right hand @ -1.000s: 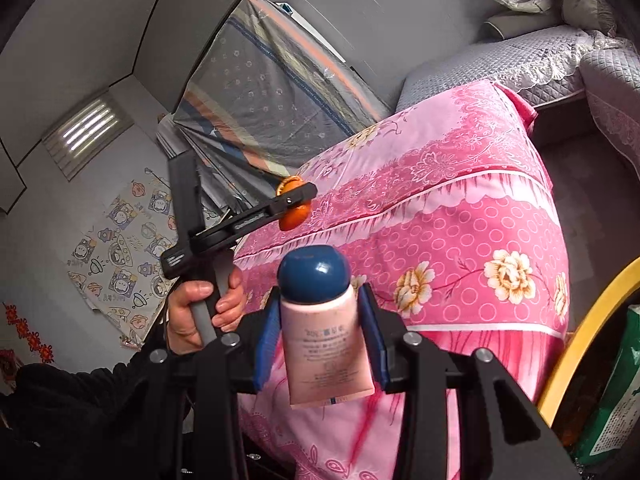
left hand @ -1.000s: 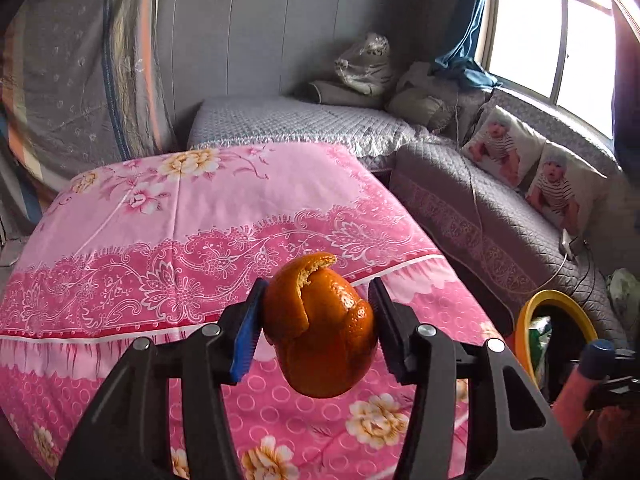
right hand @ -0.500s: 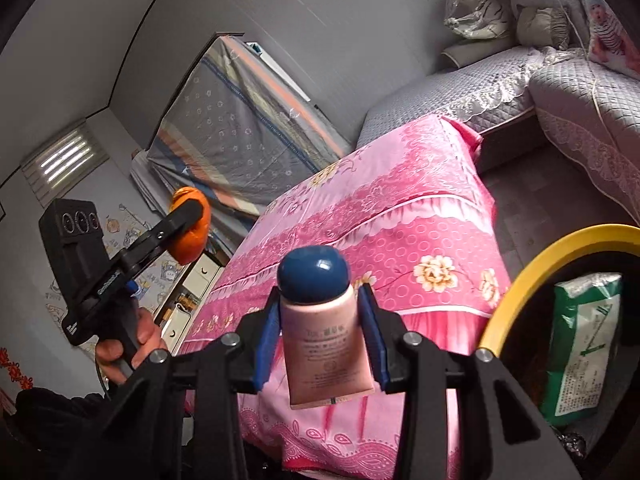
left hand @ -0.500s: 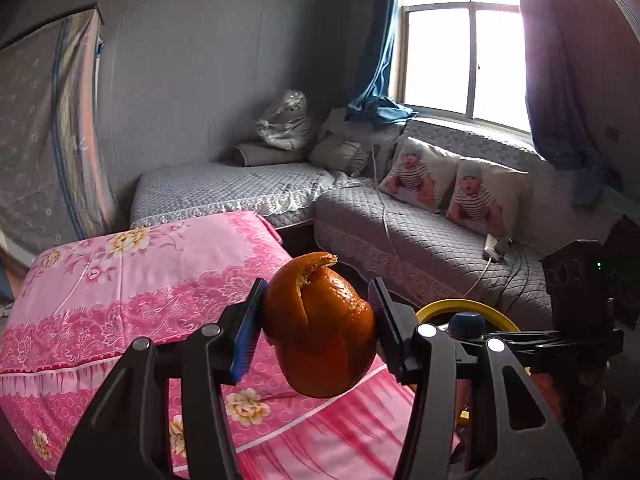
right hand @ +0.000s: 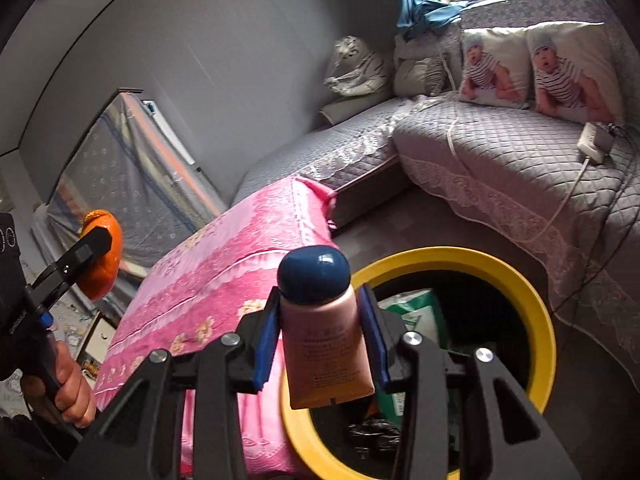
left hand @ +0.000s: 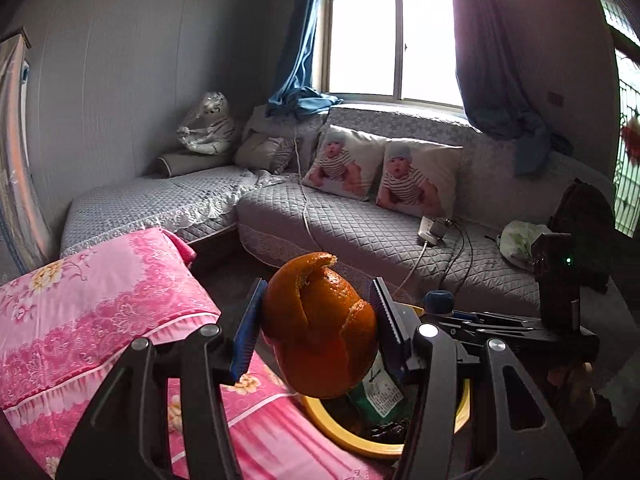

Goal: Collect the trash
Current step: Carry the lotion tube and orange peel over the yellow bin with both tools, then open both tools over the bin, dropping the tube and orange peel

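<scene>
My left gripper (left hand: 318, 318) is shut on an orange peel (left hand: 320, 332) and holds it in the air above the near rim of a yellow-rimmed trash bin (left hand: 360, 446). My right gripper (right hand: 320, 340) is shut on a pink tube with a dark blue cap (right hand: 322, 336), held over the bin's left rim (right hand: 536, 308). A green packet (right hand: 420, 312) and dark scraps lie inside the bin. The peel also shows at the left of the right wrist view (right hand: 102, 252). The right gripper also shows in the left wrist view (left hand: 440, 304), tube cap toward the bin.
A table under a pink floral cloth (left hand: 80, 312) stands left of the bin. A grey quilted corner sofa (left hand: 360, 232) with two baby-print pillows (left hand: 416, 180), a power strip and cables runs behind. A window with blue curtains is above.
Both grippers have swung right, away from the pink table, to over the yellow bin. Each still holds its item.
</scene>
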